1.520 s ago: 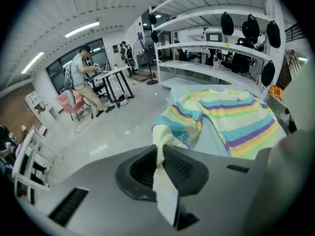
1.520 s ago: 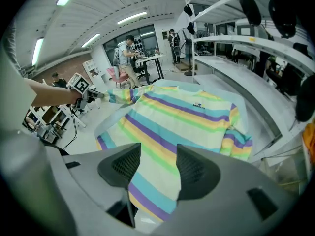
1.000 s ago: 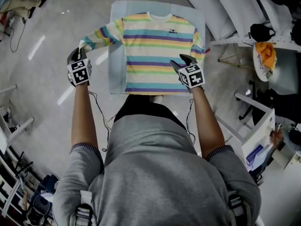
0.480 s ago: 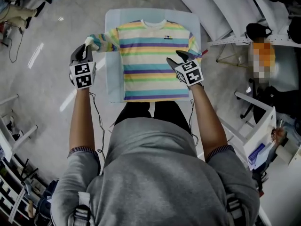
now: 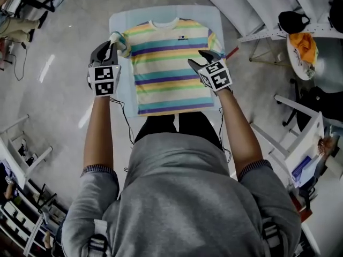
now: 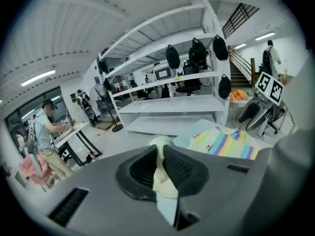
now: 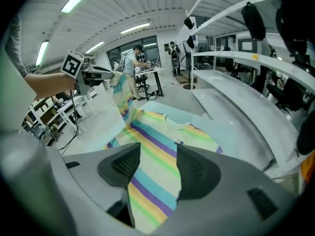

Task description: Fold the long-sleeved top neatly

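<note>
A long-sleeved top with pastel stripes lies flat, front up, on a pale blue table. My left gripper hangs at the table's left edge, shut on the cream cuff of the left sleeve, which is lifted and bunched toward the shoulder. In the left gripper view the cuff is pinched between the jaws of the left gripper. My right gripper hovers open over the top's right side; the striped cloth shows under the right gripper. The raised sleeve hangs from the left gripper.
White shelving runs along the far right, with a black bag and an orange cloth beside it. White furniture stands to the right. People work at desks further off. Grey floor surrounds the table.
My left gripper has carried the sleeve cuff up and to the right, from out beside the table to its left edge. The right gripper has shifted slightly over the top.
</note>
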A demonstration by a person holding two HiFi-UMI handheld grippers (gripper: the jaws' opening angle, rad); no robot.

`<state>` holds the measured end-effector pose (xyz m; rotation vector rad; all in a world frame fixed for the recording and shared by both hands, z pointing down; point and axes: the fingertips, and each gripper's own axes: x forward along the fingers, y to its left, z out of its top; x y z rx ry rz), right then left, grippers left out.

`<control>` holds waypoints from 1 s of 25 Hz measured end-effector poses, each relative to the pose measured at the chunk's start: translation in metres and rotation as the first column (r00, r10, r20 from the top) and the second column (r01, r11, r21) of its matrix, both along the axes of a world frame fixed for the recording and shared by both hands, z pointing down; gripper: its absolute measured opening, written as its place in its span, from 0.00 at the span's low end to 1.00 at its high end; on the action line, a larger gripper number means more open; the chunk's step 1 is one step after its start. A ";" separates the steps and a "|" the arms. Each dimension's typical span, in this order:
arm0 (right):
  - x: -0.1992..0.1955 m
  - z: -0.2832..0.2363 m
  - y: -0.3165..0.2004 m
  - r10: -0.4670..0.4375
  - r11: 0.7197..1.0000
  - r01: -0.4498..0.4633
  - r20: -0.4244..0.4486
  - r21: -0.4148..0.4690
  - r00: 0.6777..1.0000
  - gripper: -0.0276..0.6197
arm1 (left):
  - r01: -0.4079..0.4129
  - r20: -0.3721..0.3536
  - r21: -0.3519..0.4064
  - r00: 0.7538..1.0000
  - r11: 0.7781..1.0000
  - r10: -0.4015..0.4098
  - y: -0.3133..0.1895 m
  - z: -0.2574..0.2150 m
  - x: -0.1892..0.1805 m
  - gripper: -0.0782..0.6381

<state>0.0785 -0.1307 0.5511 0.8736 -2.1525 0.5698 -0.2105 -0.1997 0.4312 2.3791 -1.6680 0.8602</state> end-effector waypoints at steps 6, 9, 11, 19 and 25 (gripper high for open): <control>0.034 0.010 0.010 0.065 0.998 -0.065 0.012 -0.022 0.998 0.42 | -0.178 0.107 -0.081 0.977 0.981 0.187 -0.019 0.037 0.069 0.18; 0.050 0.016 0.015 0.098 0.995 -0.097 0.018 -0.038 0.995 0.42 | -0.237 0.145 -0.140 0.955 0.961 0.257 -0.027 0.061 0.101 0.18; 0.063 0.021 0.019 0.117 0.992 -0.115 0.022 -0.049 0.993 0.42 | -0.258 0.144 -0.177 0.948 0.950 0.285 -0.033 0.078 0.123 0.18; 0.105 0.054 0.035 0.188 0.977 -0.184 0.026 -0.104 0.982 0.43 | -0.281 0.182 -0.355 0.915 0.891 0.361 -0.049 0.163 0.194 0.18; 0.121 0.071 0.040 0.220 0.967 -0.214 0.029 -0.137 0.975 0.43 | -0.219 0.179 -0.440 0.929 0.871 0.324 -0.054 0.205 0.219 0.18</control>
